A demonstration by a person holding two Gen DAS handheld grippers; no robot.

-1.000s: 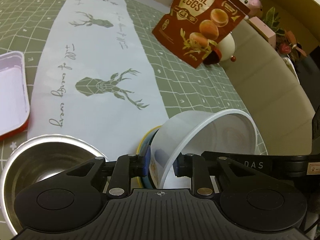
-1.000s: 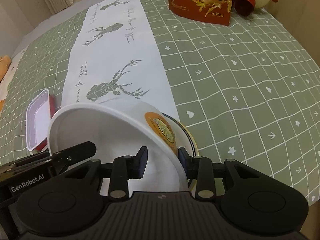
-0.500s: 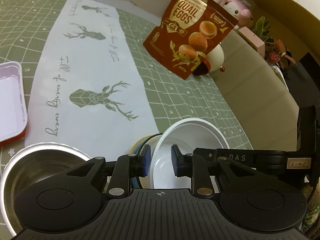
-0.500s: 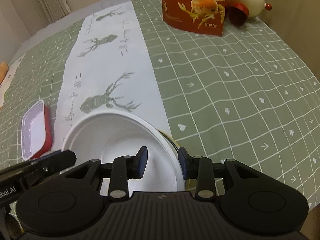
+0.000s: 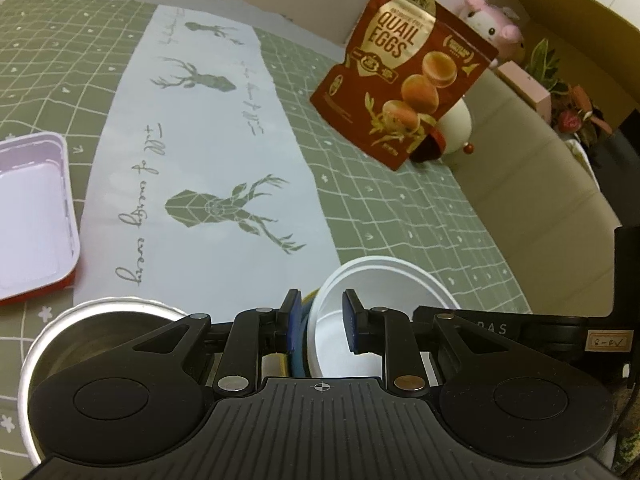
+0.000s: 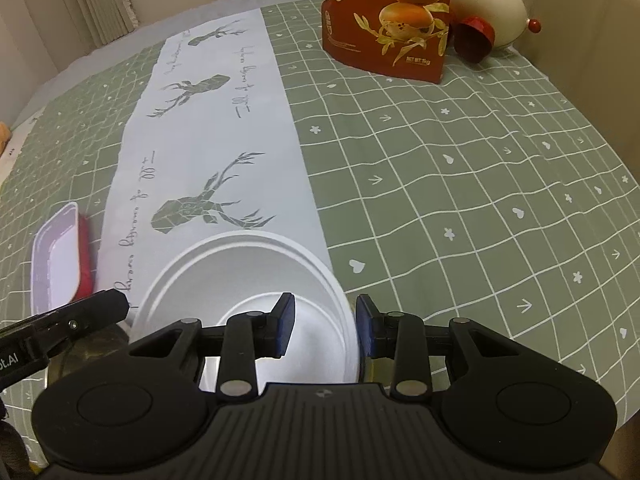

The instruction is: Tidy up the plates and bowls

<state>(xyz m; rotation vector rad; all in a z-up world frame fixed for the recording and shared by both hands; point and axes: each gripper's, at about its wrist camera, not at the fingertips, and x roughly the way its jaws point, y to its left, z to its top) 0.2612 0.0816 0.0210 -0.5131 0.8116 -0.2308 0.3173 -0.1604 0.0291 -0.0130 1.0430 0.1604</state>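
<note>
A white bowl (image 5: 384, 280) (image 6: 240, 272) sits level on a stack whose blue rim (image 5: 301, 340) shows at its left side. My left gripper (image 5: 320, 320) is shut across that left edge, one pad outside the blue rim and the other inside the white bowl. My right gripper (image 6: 324, 328) is shut on the white bowl's right rim, one pad inside and one outside. What lies under the white bowl is mostly hidden. A steel bowl (image 5: 100, 328) stands just left of the stack.
A white and red rectangular tray (image 5: 32, 216) (image 6: 60, 264) lies at the left on the green checked cloth. A quail-egg bag (image 5: 404, 76) (image 6: 388, 20) and a white egg-shaped object (image 6: 488, 4) stand at the far end. A beige sofa edge (image 5: 540, 184) borders the right.
The white bowl was tipped up on edge a second ago and has come down level onto the stack. Both grippers kept their hold and barely shifted.
</note>
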